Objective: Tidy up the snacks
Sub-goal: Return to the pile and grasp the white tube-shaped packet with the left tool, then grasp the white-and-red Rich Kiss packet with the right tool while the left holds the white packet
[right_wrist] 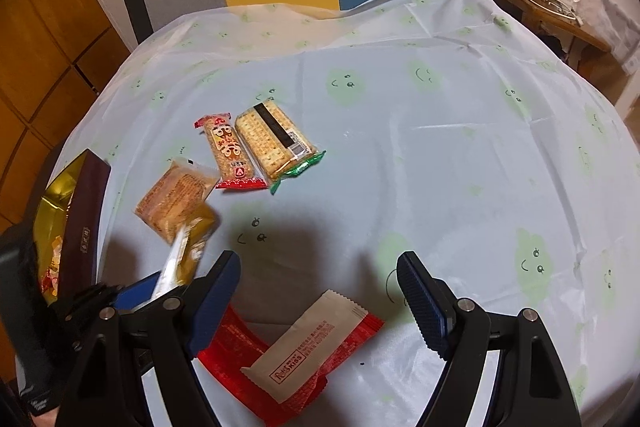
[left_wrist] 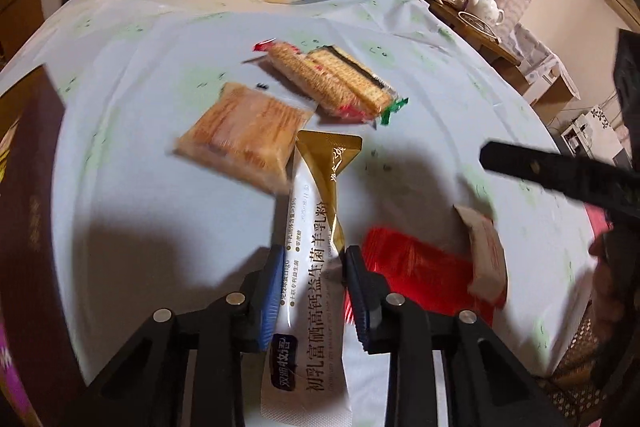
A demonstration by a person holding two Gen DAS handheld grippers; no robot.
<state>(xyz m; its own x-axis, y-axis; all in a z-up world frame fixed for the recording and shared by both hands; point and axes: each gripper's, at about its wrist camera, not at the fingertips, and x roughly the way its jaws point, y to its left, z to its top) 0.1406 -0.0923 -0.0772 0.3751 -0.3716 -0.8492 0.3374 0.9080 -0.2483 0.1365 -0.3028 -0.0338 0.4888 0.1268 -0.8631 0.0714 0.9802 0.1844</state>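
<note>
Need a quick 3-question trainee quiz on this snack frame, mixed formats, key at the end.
1. True or false: the left gripper is shut on the long white and gold sachet.
2. Multiple choice: what lies on top of the red packet? A) the beige packet B) the teapot C) the dark box
3. Fill in: the red-ended cracker pack and the green-ended cracker pack lie ____ each other on the tablecloth.

Key: 1 true; 2 A; 3 beside. The right gripper is open and holds nothing.
</note>
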